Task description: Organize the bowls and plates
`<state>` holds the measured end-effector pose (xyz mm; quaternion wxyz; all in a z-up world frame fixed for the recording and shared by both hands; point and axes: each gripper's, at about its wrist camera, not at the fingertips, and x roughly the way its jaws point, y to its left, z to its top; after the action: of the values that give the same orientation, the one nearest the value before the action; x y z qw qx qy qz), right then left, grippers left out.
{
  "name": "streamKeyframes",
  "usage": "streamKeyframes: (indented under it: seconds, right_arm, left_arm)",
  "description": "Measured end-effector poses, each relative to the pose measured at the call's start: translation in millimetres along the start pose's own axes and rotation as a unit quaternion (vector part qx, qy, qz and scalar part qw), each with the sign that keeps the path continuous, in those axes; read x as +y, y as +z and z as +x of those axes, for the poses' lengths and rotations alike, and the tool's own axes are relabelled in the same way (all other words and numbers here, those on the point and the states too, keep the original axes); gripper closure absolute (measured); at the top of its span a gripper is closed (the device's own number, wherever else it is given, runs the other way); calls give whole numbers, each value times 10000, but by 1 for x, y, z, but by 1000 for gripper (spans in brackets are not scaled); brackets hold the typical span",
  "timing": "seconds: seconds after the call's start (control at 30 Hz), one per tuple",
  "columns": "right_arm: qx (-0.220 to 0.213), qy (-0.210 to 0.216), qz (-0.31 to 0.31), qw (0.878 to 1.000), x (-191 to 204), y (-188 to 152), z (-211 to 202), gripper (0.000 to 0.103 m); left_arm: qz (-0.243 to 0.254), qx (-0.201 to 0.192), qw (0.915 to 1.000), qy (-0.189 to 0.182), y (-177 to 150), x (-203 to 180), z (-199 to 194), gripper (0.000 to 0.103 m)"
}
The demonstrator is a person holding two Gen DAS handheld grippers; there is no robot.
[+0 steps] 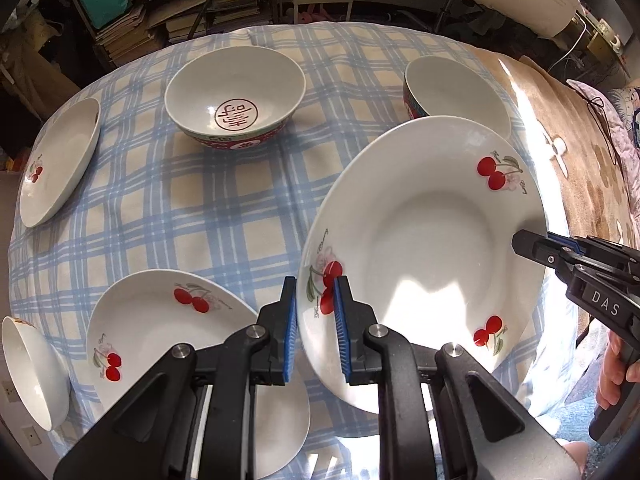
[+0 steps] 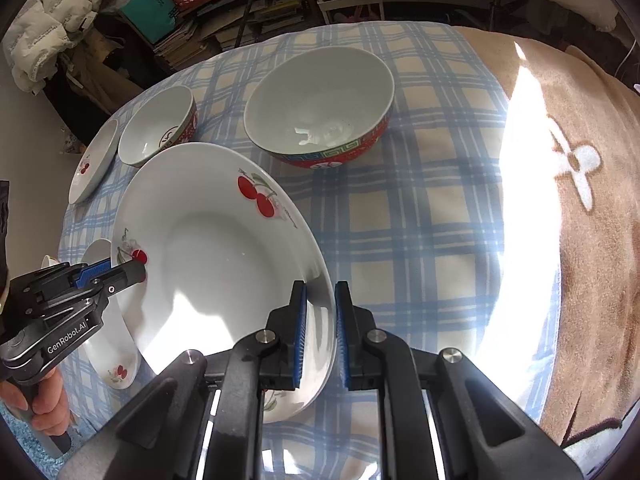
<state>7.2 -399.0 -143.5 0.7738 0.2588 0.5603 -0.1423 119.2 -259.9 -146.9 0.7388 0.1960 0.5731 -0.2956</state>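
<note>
Barely begun: one cherry plate [image 1: 424,240] up off the checked cloth [image 1: 224,208], nothing stacked yet.
From the left, glossy white dishes lie apart: shallow plate [image 1: 60,160], red-banded bowl [image 1: 236,100], deep bowl [image 2: 320,100]. My left tongs [image 1: 316,320] and right tongs [image 2: 321,320] each clench opposite rims of the raised plate.

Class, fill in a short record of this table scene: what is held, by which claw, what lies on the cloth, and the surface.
held: large white cherry-print ceramic plate, tilted, raised off the cloth
left claw: shut on its near rim
right claw: shut on the opposite rim
on the cloth: red-banded white bowl with a round red mark inside; second cherry-print plate
surface: blue-and-cream checked tablecloth
</note>
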Motion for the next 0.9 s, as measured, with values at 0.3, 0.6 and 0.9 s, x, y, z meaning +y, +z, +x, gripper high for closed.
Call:
streamKeyframes:
  seconds: [0.3, 0.6, 0.9]
  right_arm:
    - [-118, 77, -223, 9997, 33, -3, -13, 88]
    - [-138, 188, -495, 9985, 83, -7, -16, 88]
    - [-107, 420, -859, 9954, 143, -15, -8, 88]
  left_arm:
    - [10, -34, 9999, 159, -13, 23, -30, 86]
    - [-231, -19, 9986, 475, -31, 64, -55, 85]
    - [-673, 53, 9956, 649, -63, 119, -73, 85]
